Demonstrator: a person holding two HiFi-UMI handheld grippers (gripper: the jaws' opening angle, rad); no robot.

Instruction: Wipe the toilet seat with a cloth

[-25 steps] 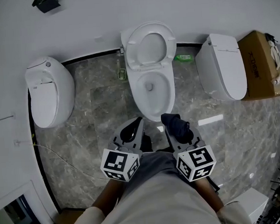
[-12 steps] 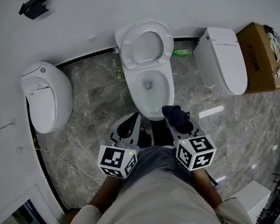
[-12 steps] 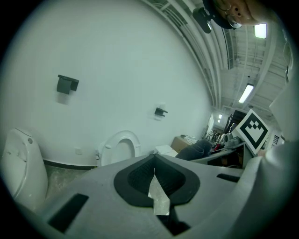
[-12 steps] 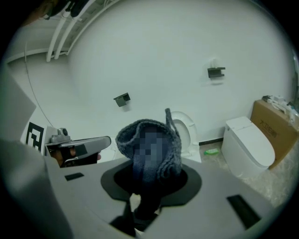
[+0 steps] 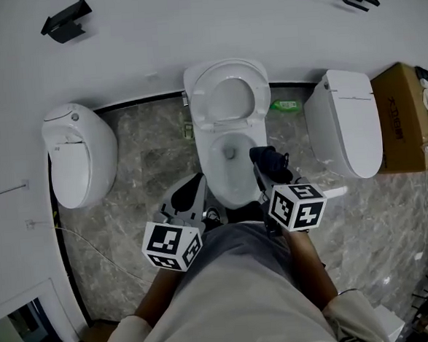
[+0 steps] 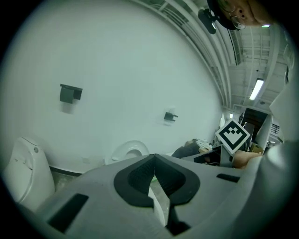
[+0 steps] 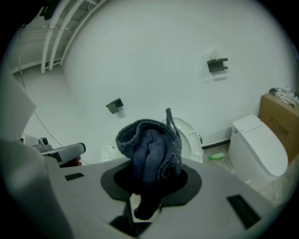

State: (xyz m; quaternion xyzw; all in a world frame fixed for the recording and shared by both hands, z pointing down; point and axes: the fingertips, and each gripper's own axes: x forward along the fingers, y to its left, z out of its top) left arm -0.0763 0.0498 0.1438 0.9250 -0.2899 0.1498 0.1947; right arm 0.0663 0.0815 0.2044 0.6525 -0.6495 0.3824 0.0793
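Note:
The white toilet (image 5: 216, 179) stands in the middle, its ring seat (image 5: 225, 71) raised against the wall and the bowl uncovered. My right gripper (image 5: 267, 164) is shut on a bunched dark blue cloth (image 5: 272, 162) and hovers at the bowl's right rim. In the right gripper view the cloth (image 7: 150, 151) fills the jaws of the right gripper (image 7: 150, 179), with the raised seat (image 7: 192, 136) behind it. My left gripper (image 5: 192, 188) is shut and holds nothing, low at the bowl's left. The left gripper view shows the left gripper (image 6: 154, 173) with its pads together, the seat (image 6: 128, 151) beyond.
Closed white toilets stand to the left (image 5: 77, 154) and right (image 5: 349, 120). A green bottle (image 5: 286, 105) lies on the marble floor by the wall. A cardboard box (image 5: 406, 116) sits far right. Black brackets (image 5: 64, 20) hang on the wall.
Both grippers have moved forward toward the toilet. The right one, still holding the cloth, went from in front of the bowl to beside its right rim.

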